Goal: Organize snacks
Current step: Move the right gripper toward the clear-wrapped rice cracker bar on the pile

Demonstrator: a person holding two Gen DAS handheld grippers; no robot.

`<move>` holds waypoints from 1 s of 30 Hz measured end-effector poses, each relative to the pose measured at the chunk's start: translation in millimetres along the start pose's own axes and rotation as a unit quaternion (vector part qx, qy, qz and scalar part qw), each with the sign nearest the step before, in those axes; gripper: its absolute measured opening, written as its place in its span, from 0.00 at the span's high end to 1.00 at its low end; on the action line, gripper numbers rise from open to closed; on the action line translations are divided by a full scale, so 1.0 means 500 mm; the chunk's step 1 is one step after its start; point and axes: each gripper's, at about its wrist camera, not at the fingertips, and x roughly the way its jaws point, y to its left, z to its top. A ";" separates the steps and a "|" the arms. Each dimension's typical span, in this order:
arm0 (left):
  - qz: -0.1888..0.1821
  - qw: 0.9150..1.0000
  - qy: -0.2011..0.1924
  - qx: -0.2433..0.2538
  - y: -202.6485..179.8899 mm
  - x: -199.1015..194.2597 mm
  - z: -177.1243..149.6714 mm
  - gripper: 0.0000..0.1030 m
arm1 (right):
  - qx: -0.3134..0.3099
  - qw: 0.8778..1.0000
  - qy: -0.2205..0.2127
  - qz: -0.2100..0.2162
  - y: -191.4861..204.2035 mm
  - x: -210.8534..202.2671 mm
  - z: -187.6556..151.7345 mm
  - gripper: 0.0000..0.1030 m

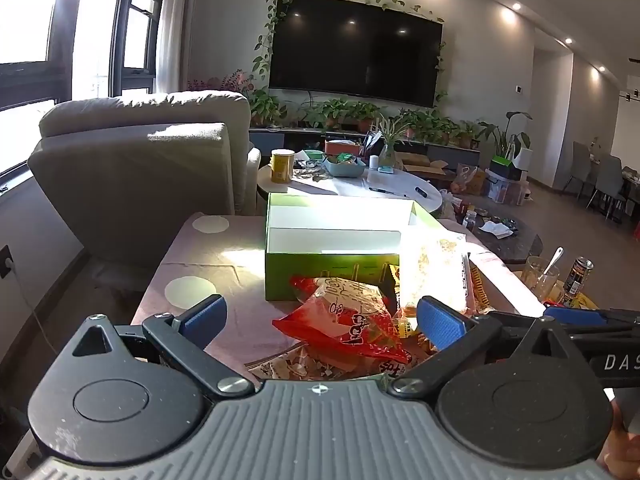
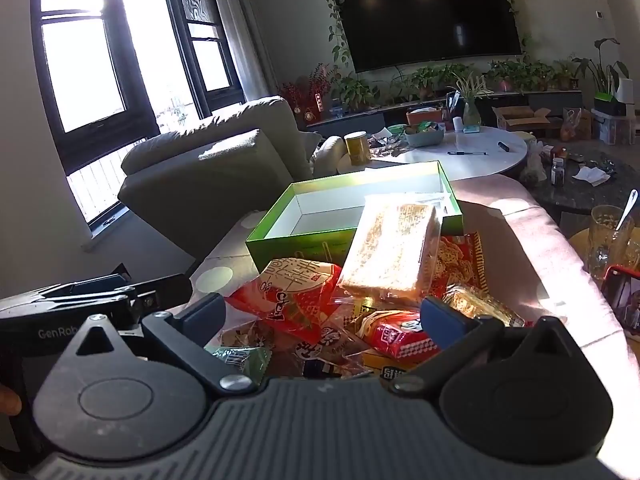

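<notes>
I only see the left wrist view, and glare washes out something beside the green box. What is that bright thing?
Observer: A clear snack pack, golden inside, leaning on the box rim.
Operator: Is anything in the box?
Observer: The part of its white floor that shows is bare.
Operator: What lies further right?
Observer: A phone in a red case, its screen lit.

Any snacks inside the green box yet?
No. In the right wrist view the green box shows only bare white walls and floor; the clear cracker pack merely leans on its front rim.
</notes>
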 end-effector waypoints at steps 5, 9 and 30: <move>0.000 1.000 0.000 0.000 -0.001 0.000 0.000 0.01 | -0.004 1.000 -0.002 -0.001 0.007 -0.001 0.000 0.21; 0.001 1.000 0.000 0.000 -0.001 0.000 0.000 0.01 | -0.005 1.000 0.000 -0.002 -0.003 -0.001 0.001 0.21; -0.009 1.000 0.009 0.002 -0.010 0.008 -0.006 0.01 | 0.006 1.000 0.002 -0.011 -0.009 -0.002 -0.001 0.21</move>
